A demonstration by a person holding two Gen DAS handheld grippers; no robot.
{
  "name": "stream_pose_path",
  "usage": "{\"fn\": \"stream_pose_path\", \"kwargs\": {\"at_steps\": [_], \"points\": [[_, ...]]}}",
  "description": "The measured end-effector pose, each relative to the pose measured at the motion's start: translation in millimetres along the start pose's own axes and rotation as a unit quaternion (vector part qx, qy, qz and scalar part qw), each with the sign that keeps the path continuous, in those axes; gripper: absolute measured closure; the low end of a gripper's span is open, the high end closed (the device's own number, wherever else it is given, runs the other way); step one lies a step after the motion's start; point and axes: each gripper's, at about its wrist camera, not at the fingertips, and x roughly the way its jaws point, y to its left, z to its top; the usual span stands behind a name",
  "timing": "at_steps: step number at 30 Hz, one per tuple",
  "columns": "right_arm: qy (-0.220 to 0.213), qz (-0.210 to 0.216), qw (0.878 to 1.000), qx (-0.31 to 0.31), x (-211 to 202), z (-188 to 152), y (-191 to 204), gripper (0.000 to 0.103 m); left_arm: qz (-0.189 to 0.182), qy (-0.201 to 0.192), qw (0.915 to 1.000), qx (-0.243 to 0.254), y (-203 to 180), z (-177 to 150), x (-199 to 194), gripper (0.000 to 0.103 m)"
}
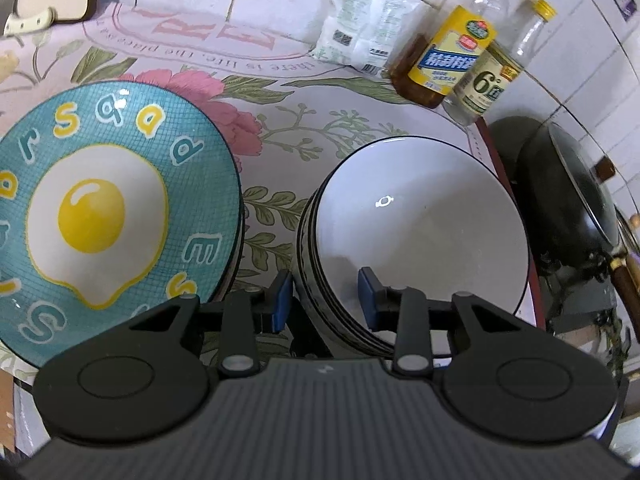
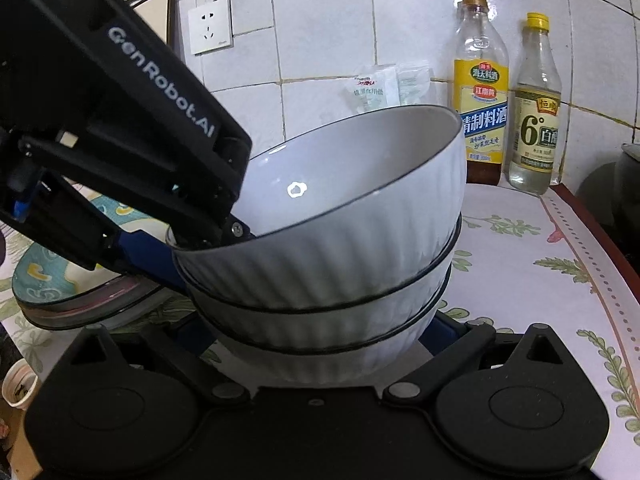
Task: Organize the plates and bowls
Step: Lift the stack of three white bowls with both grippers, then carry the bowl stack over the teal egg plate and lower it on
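Note:
A stack of three white ribbed bowls (image 2: 332,264) stands on the floral tablecloth; from above it shows as a white bowl with a dark rim (image 1: 420,232). My left gripper (image 1: 326,296) is open, its fingers astride the near rim of the top bowl, one pad outside and one inside; it also shows in the right wrist view (image 2: 208,236). My right gripper (image 2: 312,344) is open, low at the base of the bowl stack, its fingers on either side of the bottom bowl. A teal plate with a fried-egg picture (image 1: 108,208) tops a stack of plates (image 2: 80,304) to the left.
Two bottles (image 2: 480,92) (image 2: 536,112) and a white packet (image 1: 368,16) stand by the tiled wall. A black wok (image 1: 572,208) sits at the right past the table edge. A paper cup (image 2: 18,384) is at the near left. A wall socket (image 2: 210,24) is behind.

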Motion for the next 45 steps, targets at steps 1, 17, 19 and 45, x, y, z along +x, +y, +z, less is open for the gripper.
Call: {"fn": "stream_pose_path", "kwargs": {"at_steps": [1,17,19,45], "points": [[-0.004,-0.002,1.000,0.000,-3.1,-0.2,0.9,0.001,-0.002,-0.001,1.0000,0.005,-1.0,-0.5,-3.6,0.070],[-0.046,-0.019,0.998,-0.035,-75.1,37.6,49.6,0.000,-0.048,-0.011,0.9983,0.031,11.1,8.2,-100.5,0.070],[-0.050,-0.012,0.998,-0.040,-77.9,43.8,60.3,0.000,-0.042,-0.018,0.9985,0.029,19.9,10.8,-114.2,0.070],[-0.020,0.068,0.995,-0.068,13.2,55.2,142.9,0.000,0.037,-0.061,0.9974,0.008,140.4,34.3,-115.8,0.069]]}}
